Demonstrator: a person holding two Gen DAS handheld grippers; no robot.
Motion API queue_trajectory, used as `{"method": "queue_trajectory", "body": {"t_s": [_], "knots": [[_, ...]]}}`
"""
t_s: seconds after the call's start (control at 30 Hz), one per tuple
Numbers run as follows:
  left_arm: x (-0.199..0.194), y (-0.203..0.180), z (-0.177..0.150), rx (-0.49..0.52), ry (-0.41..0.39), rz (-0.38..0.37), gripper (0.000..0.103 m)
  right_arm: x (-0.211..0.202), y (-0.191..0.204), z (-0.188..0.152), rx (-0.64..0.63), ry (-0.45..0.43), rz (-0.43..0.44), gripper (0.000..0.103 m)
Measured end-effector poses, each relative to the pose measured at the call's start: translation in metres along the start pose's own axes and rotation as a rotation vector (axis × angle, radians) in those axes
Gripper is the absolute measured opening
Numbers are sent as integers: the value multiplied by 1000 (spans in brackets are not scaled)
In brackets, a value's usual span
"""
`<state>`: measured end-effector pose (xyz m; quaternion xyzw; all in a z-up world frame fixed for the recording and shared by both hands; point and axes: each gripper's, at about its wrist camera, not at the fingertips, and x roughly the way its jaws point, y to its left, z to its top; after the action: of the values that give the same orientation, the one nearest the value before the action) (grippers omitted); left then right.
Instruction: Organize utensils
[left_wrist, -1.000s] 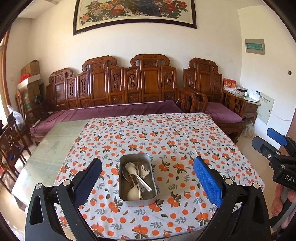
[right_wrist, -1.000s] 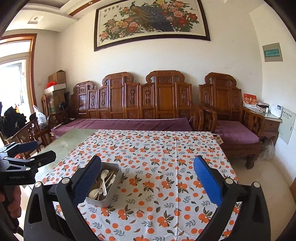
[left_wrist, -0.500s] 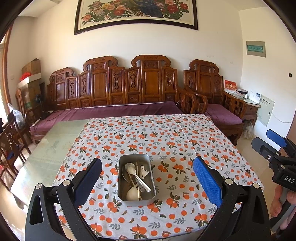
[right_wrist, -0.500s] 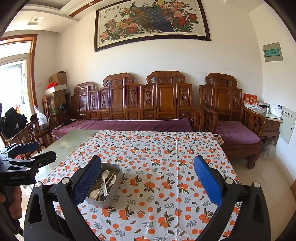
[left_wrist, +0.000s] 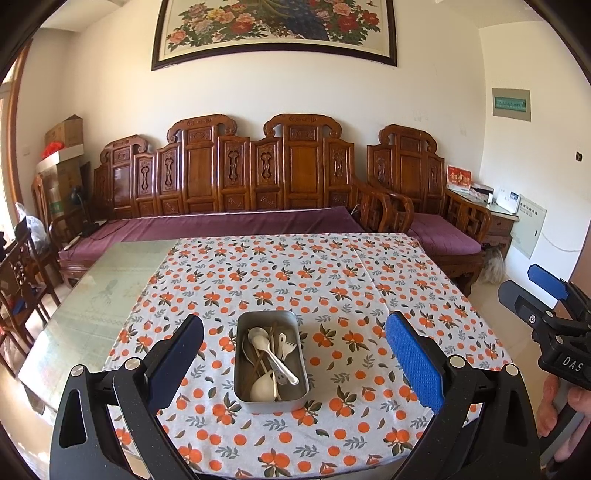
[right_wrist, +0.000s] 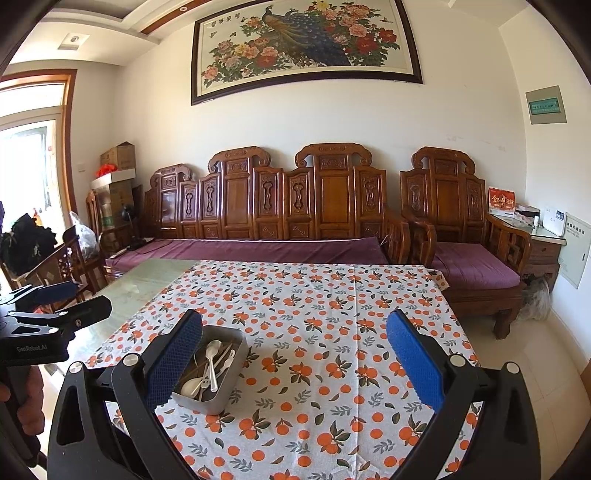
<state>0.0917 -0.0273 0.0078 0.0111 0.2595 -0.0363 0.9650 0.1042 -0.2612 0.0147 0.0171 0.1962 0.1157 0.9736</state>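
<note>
— Where are the utensils?

— White plastic spoons and brown chopsticks lie jumbled in a rectangular metal tin, near the front edge of the orange-patterned tablecloth.

— And the tools?

— The left gripper hovers spread wide around the tin, empty. The right gripper, also spread and empty, sits right of it. A carved wooden sofa stands far behind.

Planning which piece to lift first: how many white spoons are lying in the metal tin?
2 clearly: one white spoon lies diagonally on top, another has its bowl at the near end of the metal tin. More may hide under the pile.
</note>
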Motion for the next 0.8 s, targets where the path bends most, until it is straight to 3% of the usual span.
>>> {"method": "queue_trajectory", "body": {"t_s": [0.8], "knots": [[-6, -3, 4, -1, -8, -1, 95, 0, -2, -1, 0, -1, 3, 101]]}}
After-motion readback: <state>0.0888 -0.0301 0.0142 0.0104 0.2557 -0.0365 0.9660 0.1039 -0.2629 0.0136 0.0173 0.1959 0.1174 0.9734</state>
